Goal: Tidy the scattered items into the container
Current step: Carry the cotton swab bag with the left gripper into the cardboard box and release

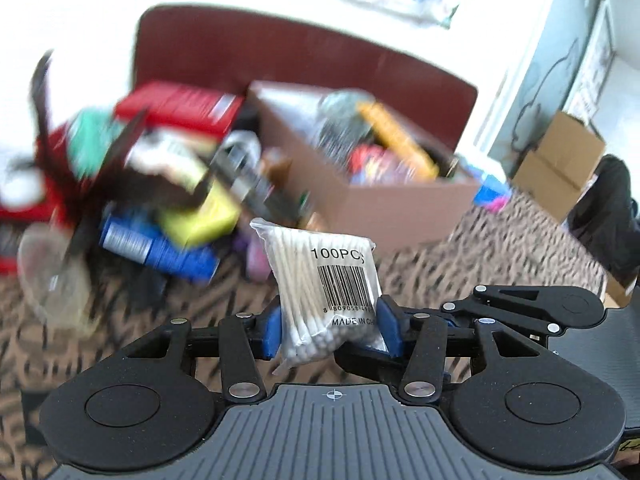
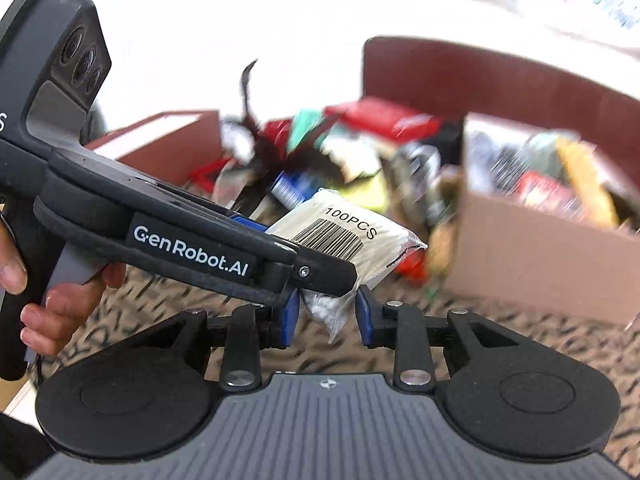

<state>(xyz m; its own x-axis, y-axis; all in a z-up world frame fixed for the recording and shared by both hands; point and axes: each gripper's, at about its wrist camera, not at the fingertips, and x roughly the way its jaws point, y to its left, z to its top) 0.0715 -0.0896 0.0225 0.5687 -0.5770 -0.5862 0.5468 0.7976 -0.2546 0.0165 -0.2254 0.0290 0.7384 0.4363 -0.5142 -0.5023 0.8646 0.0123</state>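
The box [image 1: 384, 204] stood open on the patterned carpet [image 1: 500, 248], already part-filled, with the loose pile [image 1: 168, 184] of clutter just beside it. Short of the box and above the carpet hung the bag [image 1: 326, 296] of cotton buds, clear plastic with a barcode. The left gripper [image 1: 328, 330] pinched its lower part between both blue pads. The right gripper [image 2: 328, 316] had the bag's bottom corner between its jaws; whether its pads pressed I could not tell. The bag looked light, soft and slippery, likely to sag or slide in a loose grip. Squeezing across the packed buds seemed firmer than pinching the empty film at a corner.
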